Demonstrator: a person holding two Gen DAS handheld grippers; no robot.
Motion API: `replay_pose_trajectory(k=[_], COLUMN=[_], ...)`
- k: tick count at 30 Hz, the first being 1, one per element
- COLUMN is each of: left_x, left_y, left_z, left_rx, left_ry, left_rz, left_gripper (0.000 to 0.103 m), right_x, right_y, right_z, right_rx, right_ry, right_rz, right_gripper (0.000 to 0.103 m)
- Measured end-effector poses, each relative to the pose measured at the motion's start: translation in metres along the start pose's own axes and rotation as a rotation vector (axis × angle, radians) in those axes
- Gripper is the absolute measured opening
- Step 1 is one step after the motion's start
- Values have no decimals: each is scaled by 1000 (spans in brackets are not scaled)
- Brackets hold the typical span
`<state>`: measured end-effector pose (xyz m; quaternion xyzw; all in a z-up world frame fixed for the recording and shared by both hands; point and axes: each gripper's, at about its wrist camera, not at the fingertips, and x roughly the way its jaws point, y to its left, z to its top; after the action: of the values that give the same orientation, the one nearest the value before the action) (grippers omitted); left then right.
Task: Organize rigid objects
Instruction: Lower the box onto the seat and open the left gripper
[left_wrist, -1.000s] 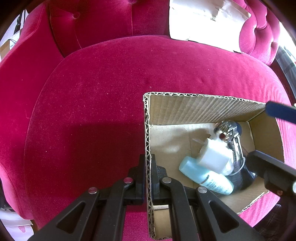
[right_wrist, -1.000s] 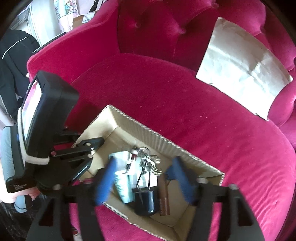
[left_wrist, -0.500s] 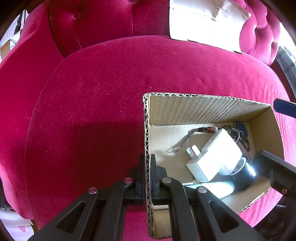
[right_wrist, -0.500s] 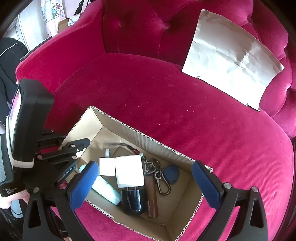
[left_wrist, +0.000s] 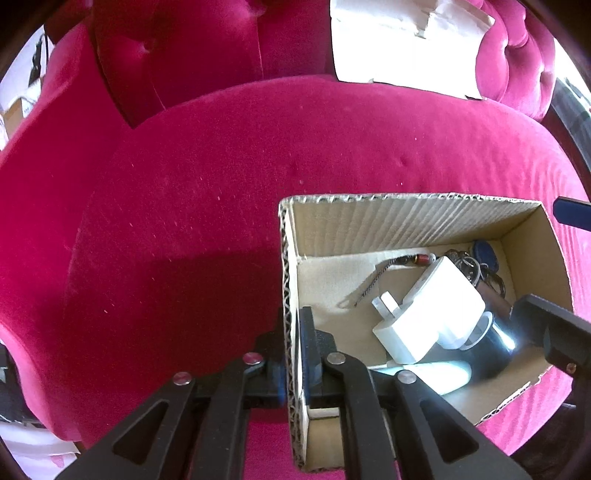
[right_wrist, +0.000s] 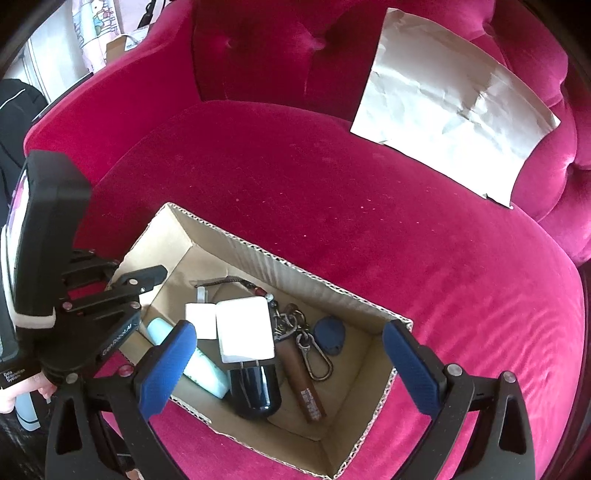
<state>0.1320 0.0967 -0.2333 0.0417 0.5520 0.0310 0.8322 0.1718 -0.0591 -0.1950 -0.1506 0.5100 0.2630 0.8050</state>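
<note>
**Cardboard box on red velvet seat, left gripper at its wall, right gripper wide open above**

A deep-pink velvet armchair seat (right_wrist: 332, 192) carries an open cardboard box (right_wrist: 258, 254). A creased sheet of brown paper (right_wrist: 454, 103) leans against the tufted backrest, well apart from the box.

Box contents, as seen from the right wrist view:
- White plug adapter (right_wrist: 243, 328), resting on top of the other items near the middle.
- Dark cylindrical container (right_wrist: 255, 387), partly under the adapter.
- Pale blue tube (right_wrist: 203, 365), lying beside the container on its left.
- Brown stick-shaped item (right_wrist: 303, 380), lying to the right of the container.
- Key ring with carabiner and blue fob (right_wrist: 328, 332), near the right wall.
- Thin beaded cord (right_wrist: 236, 284), along the far wall.

The left gripper (left_wrist: 293, 354) straddles the box's near side wall, one finger outside and one inside. Its jaws have just been opening slightly; a narrow gap shows by the inner pad, and whether the pads press the cardboard cannot be told.

The right gripper (right_wrist: 291, 365) hovers above the box interior with its blue pads (right_wrist: 166, 365) spread fully apart. Nothing is between them.
</note>
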Motion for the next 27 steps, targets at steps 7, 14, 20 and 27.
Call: replay_pose_trajectory(k=[7, 14, 20, 27], left_x=[-9, -26, -50, -77], left_y=[-16, -32, -51, -52], left_z=[4, 5, 2, -4], left_rx=[-4, -11, 18, 17], left_ry=[-23, -56, -92, -77], left_rz=[20, -12, -13, -52], left_gripper=[89, 103, 103, 103], right_x=[-9, -25, -47, -74], right_y=[-11, -17, -20, -25], right_z=[-5, -14, -19, -26], right_rx=[36, 80, 130, 174], right_ry=[-7, -16, -35, -33], right_rz=[-19, -39, -66, -82], right_gripper=[103, 103, 103, 103])
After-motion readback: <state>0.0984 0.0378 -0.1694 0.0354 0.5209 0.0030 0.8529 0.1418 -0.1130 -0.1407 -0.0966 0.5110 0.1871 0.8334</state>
